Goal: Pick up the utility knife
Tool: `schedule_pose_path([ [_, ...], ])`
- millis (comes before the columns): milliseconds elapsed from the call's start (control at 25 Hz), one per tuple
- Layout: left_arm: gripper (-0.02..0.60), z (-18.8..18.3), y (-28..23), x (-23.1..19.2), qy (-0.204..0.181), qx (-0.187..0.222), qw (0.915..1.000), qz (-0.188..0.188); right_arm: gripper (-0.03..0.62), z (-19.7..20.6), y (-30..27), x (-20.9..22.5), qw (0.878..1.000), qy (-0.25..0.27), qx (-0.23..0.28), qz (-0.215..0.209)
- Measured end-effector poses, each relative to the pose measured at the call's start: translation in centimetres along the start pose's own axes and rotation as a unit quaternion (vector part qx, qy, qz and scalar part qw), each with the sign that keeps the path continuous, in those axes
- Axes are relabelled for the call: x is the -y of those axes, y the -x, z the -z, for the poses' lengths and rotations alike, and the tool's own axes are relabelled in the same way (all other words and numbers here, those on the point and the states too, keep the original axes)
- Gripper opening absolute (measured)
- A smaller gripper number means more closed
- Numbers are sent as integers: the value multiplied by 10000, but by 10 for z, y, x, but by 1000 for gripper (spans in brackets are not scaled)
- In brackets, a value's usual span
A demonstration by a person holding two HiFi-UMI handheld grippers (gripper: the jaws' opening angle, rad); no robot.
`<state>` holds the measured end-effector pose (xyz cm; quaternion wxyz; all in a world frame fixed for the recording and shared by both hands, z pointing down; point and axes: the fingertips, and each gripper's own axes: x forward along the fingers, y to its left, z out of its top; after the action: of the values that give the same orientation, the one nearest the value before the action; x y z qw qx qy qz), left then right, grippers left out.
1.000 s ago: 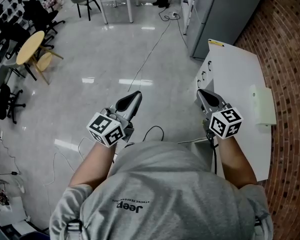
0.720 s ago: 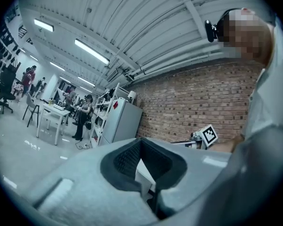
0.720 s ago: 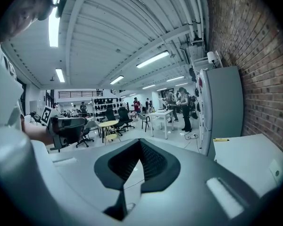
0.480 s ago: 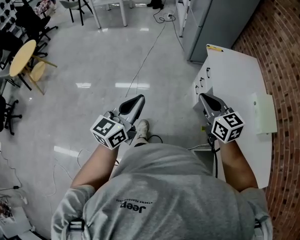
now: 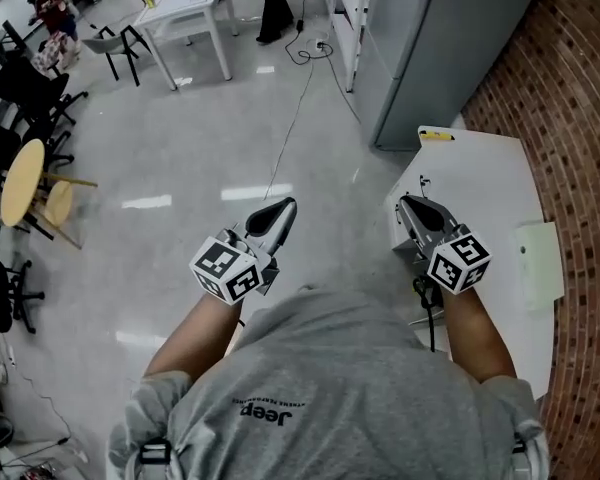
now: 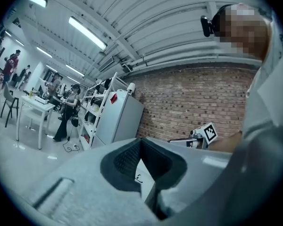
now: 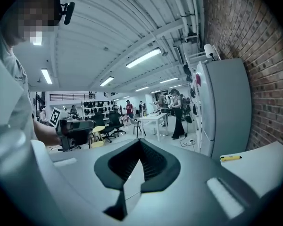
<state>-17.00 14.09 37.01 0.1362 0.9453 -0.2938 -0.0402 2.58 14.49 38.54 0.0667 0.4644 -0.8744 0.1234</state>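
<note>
The utility knife (image 5: 435, 136) is a small yellow tool lying at the far corner of a white table (image 5: 490, 178); the right gripper view shows the knife (image 7: 231, 158) on that corner, ahead to the right. My right gripper (image 5: 408, 206) is shut and empty, over the table's near left edge, well short of the knife. Shut and empty too, my left gripper (image 5: 280, 211) hangs over the floor left of the table. In their own views the left gripper (image 6: 140, 142) and the right gripper (image 7: 139, 145) hold nothing.
A tall grey cabinet (image 5: 430, 48) stands just beyond the table, and a brick wall (image 5: 570, 88) runs along its right. A pale box (image 5: 540, 258) lies on the table's right side. A cable (image 5: 290, 118) crosses the glossy floor; desks and chairs stand far left.
The person has walked forward: the white table and cabinet have come closer, and both shut grippers have travelled ahead with the body, the right one now over the table's edge.
</note>
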Motion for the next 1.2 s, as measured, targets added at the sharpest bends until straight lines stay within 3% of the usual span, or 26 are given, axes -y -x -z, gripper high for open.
schedule_pose_path([
  [240, -2, -27, -63, -72, -23, -115, 9996, 265, 11, -27, -71, 47, 10000, 2, 30, 66],
  [600, -2, -21, -141, -113, 86, -324, 9989, 323, 11, -28, -117, 124, 9999, -89, -94, -48],
  [880, -2, -2, -239, -138, 109, -278, 9994, -193, 11, -34, -158, 234, 9985, -44, -62, -539],
  [1200, -2, -12, -352, -167, 263, -137, 9963, -812, 11, -58, -206, 334, 9931, 117, -162, -1156],
])
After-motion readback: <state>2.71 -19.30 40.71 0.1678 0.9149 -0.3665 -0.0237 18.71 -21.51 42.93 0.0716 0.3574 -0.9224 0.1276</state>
